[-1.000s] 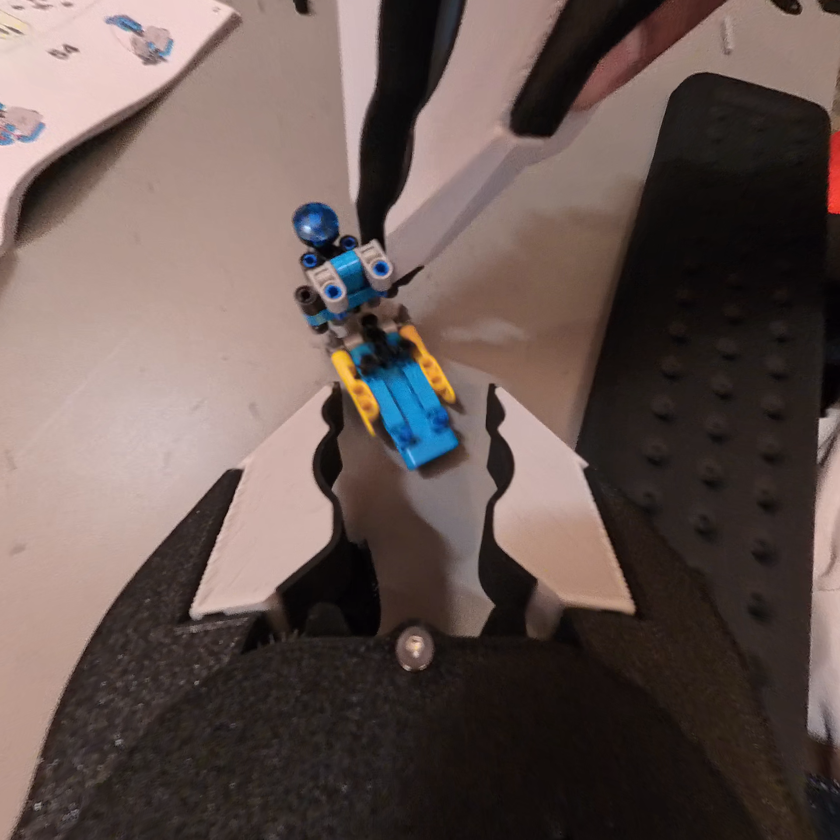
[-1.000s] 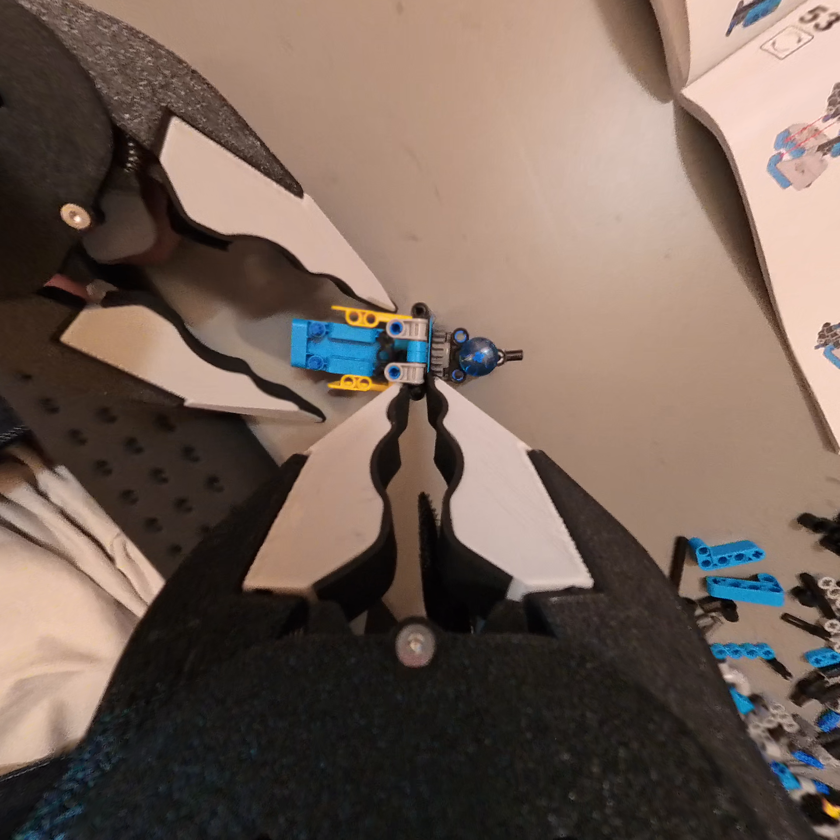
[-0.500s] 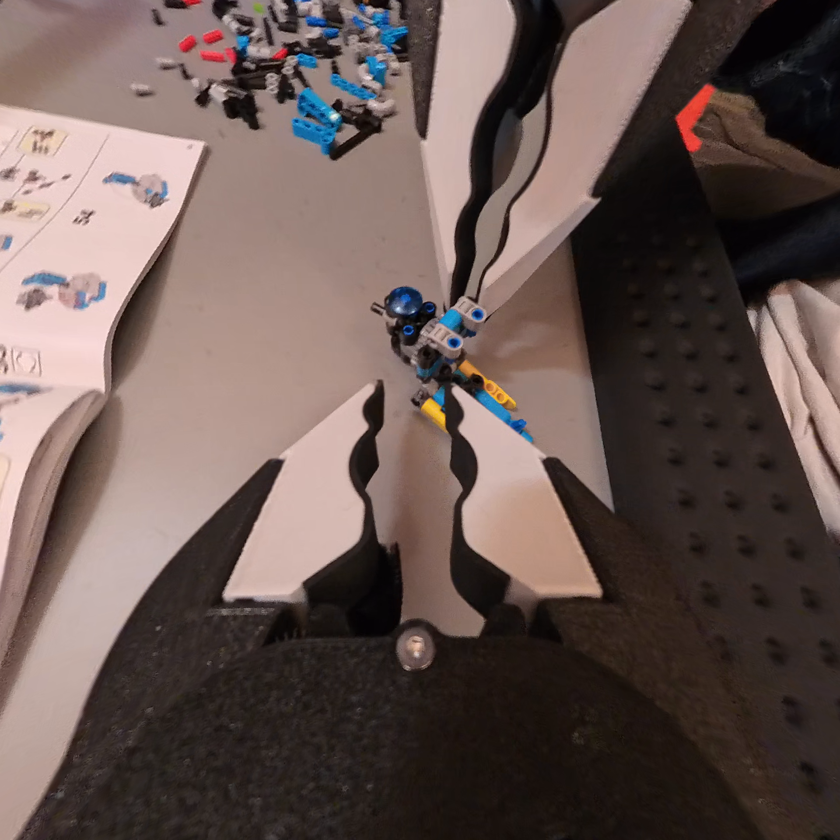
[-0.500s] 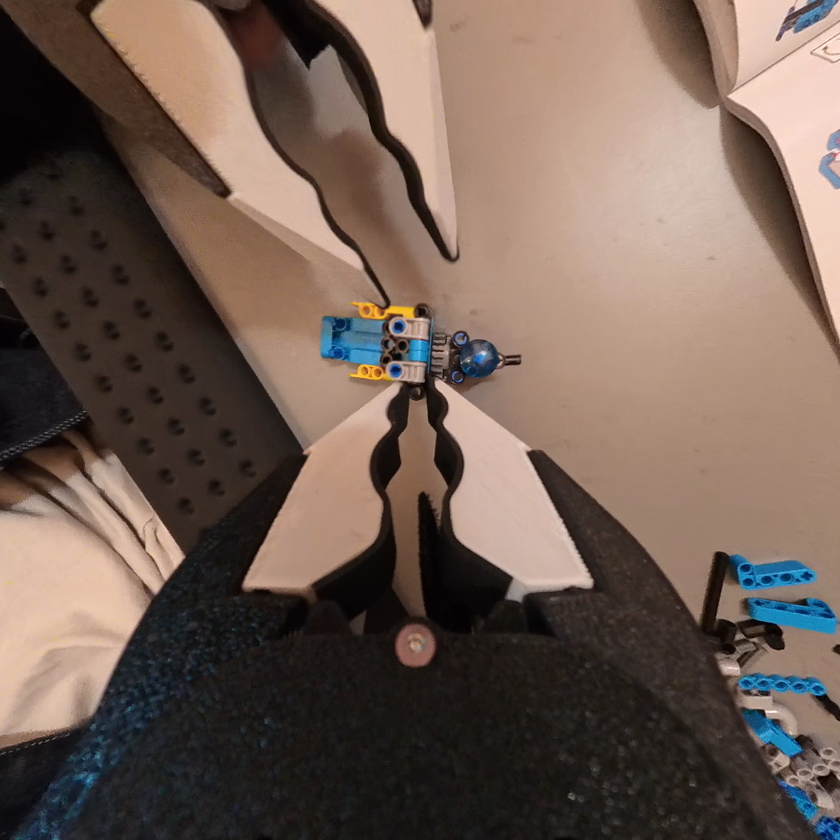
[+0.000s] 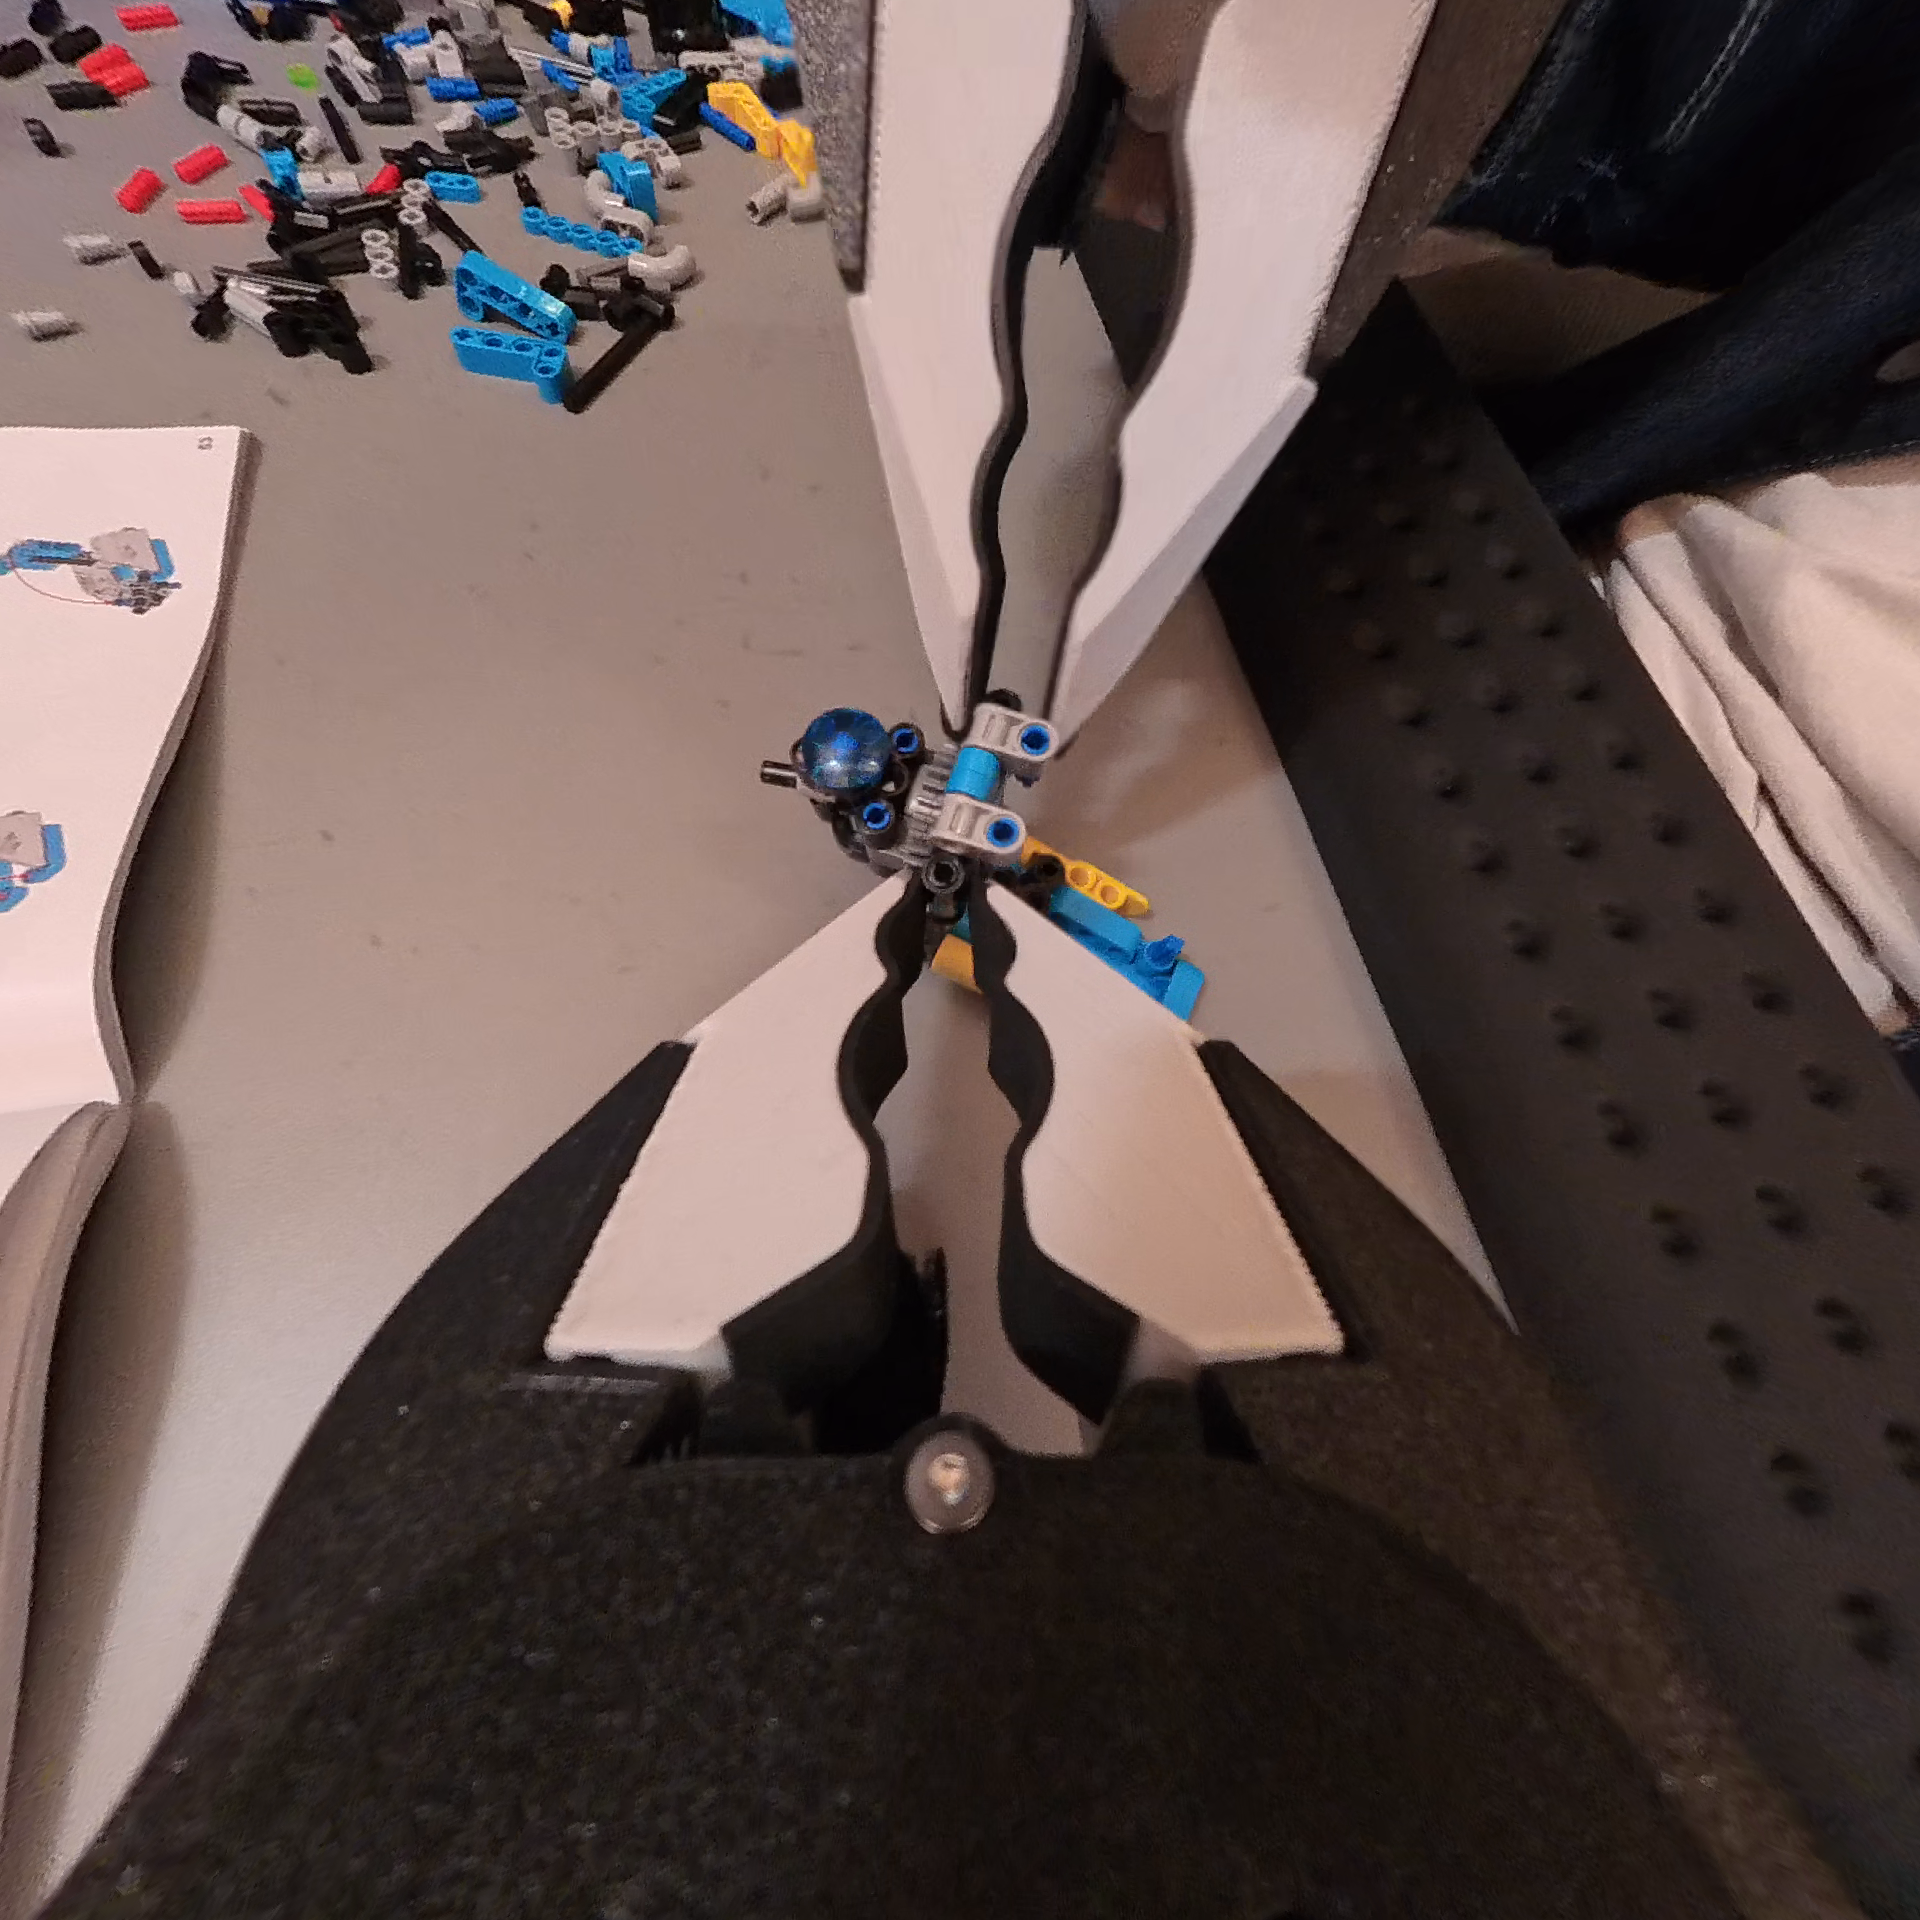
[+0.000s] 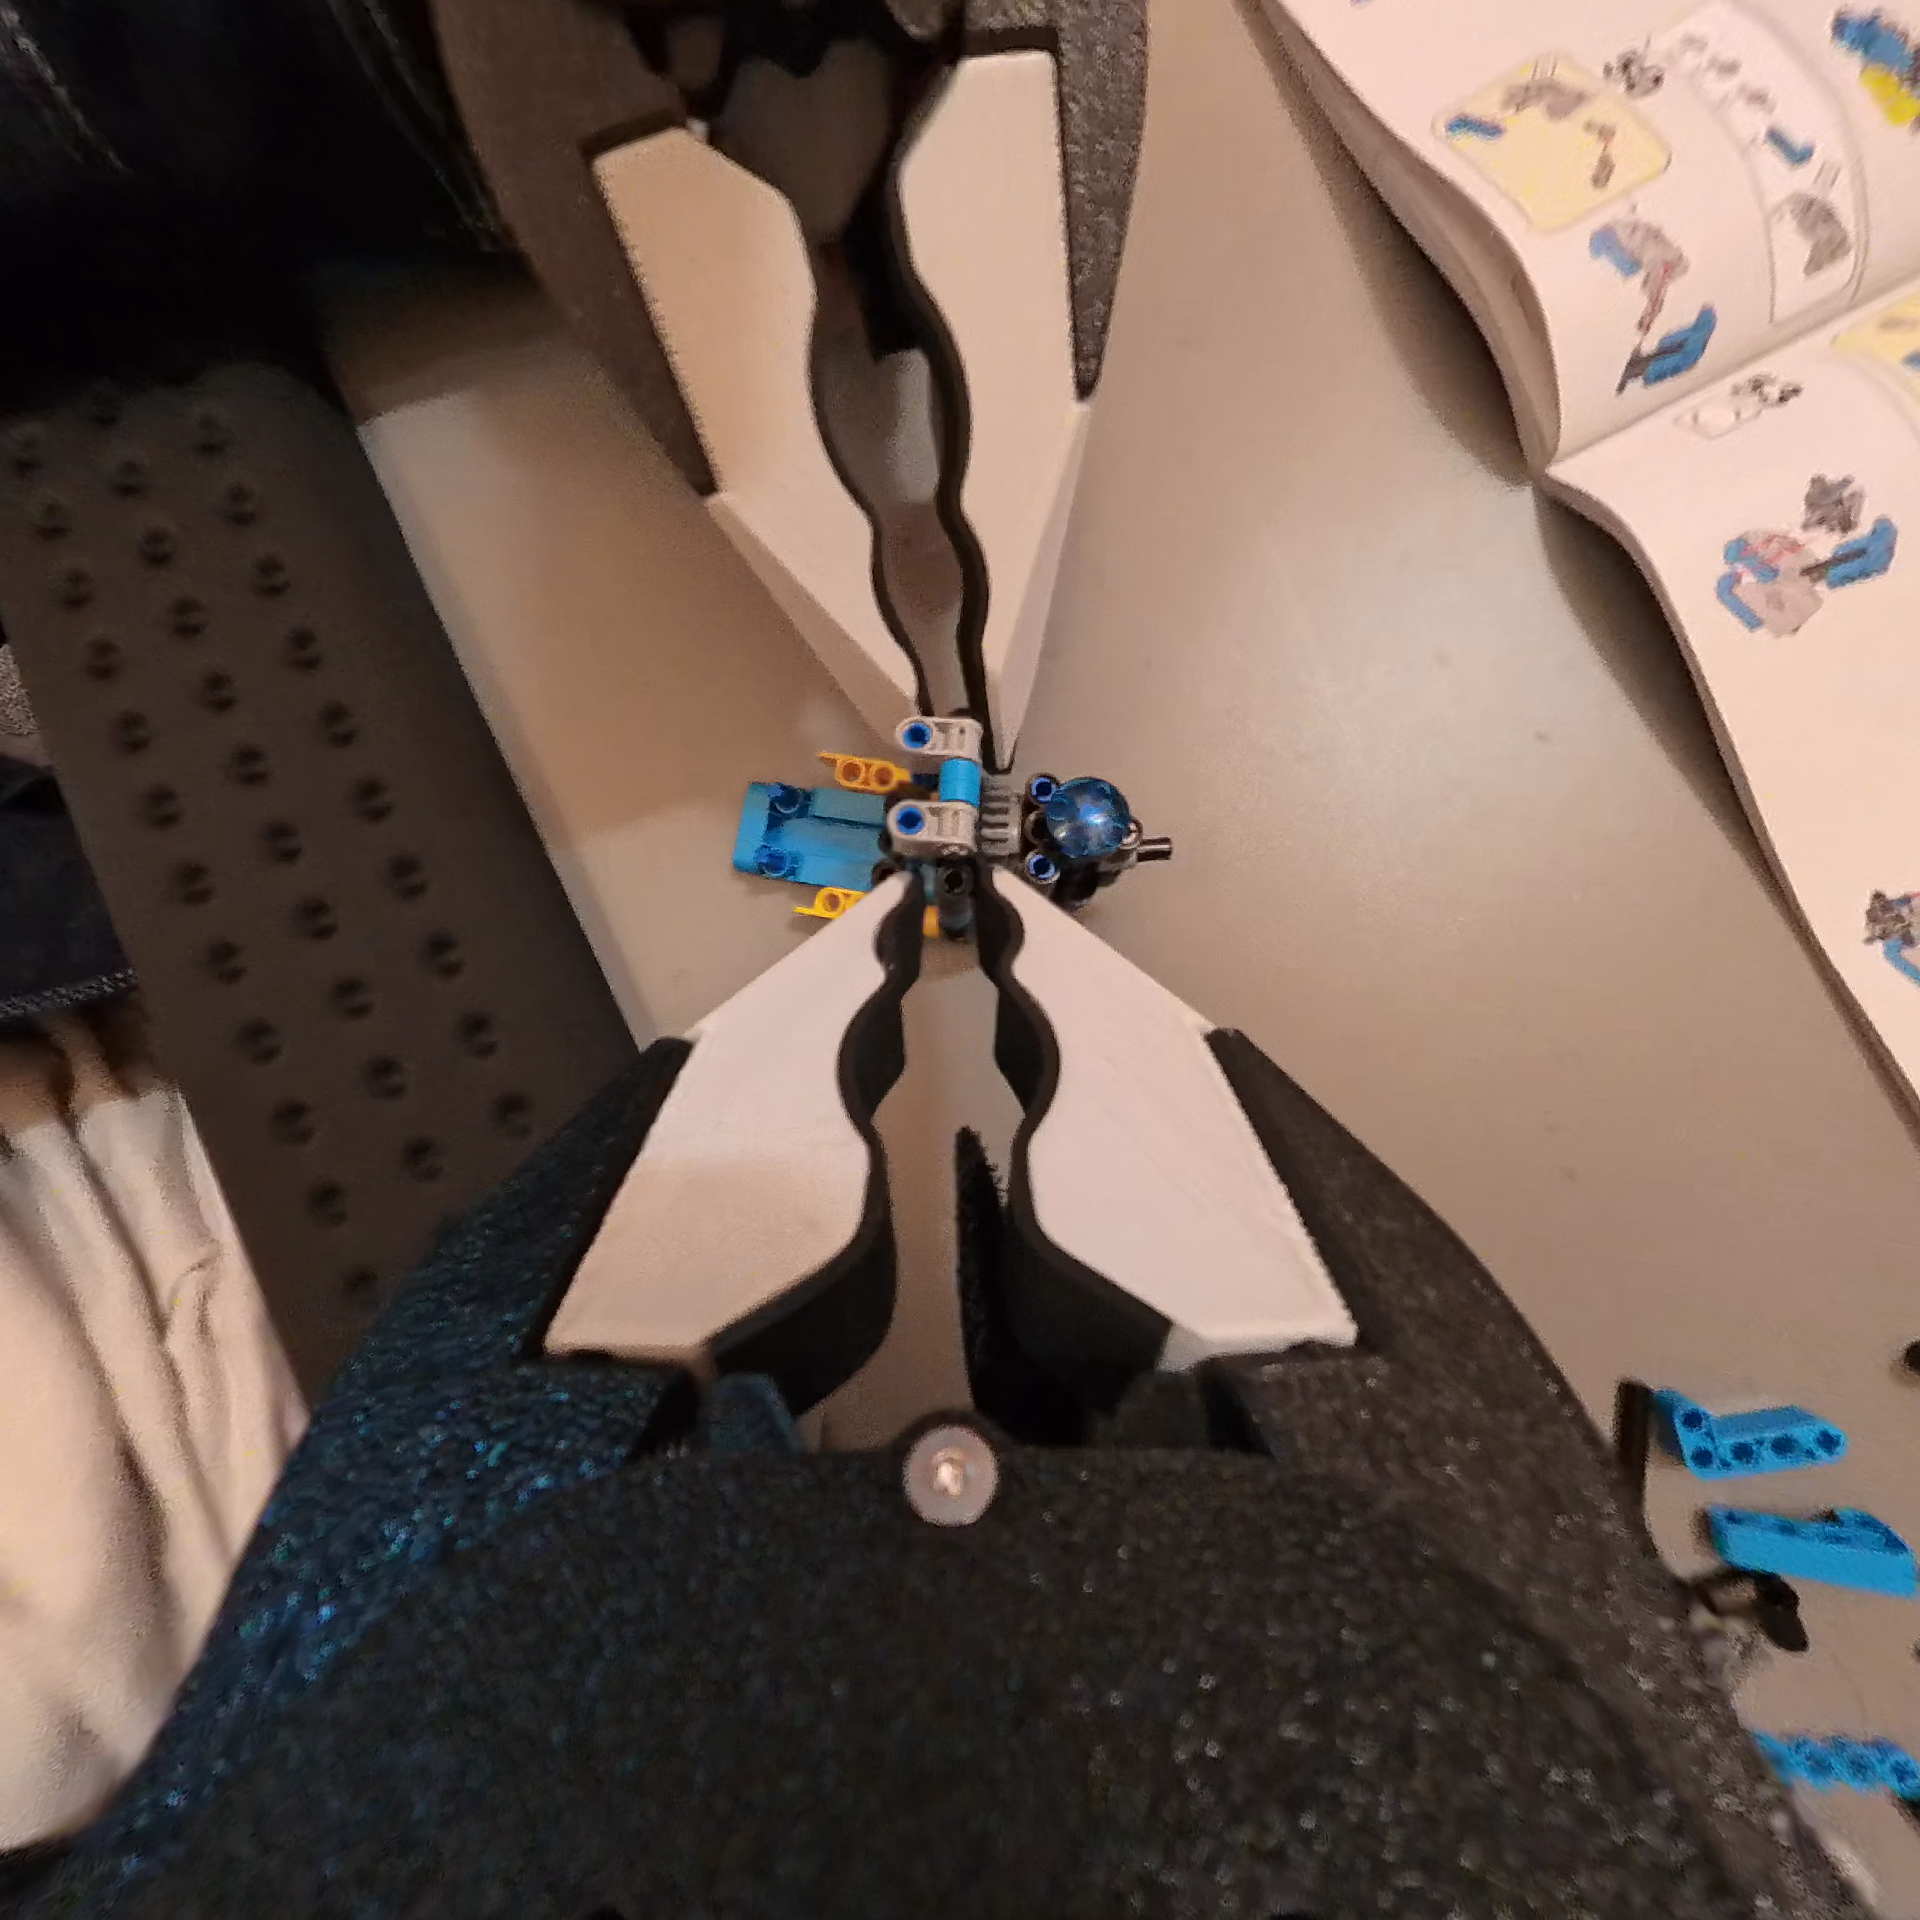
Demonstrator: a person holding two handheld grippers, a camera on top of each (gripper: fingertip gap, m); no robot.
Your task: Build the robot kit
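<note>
A small brick model with a blue dome, grey connectors, a blue plate and yellow beams sits low over the grey table. My left gripper is shut on a black pin on the model's near side. My right gripper comes from the opposite side and meets the model by the grey connector. In the right wrist view, my right gripper is shut on a black pin of the model. My left gripper pinches its far side.
A pile of loose red, black, blue and grey pieces lies at the far left. An open instruction booklet lies at the left and also shows in the right wrist view. A black studded mat lies along the right. Loose blue beams lie nearby. The tips of both grippers are at nearly the same place.
My left gripper swung round to face the right one and closed on the model's black pin. The right gripper kept its hold on the model throughout.
</note>
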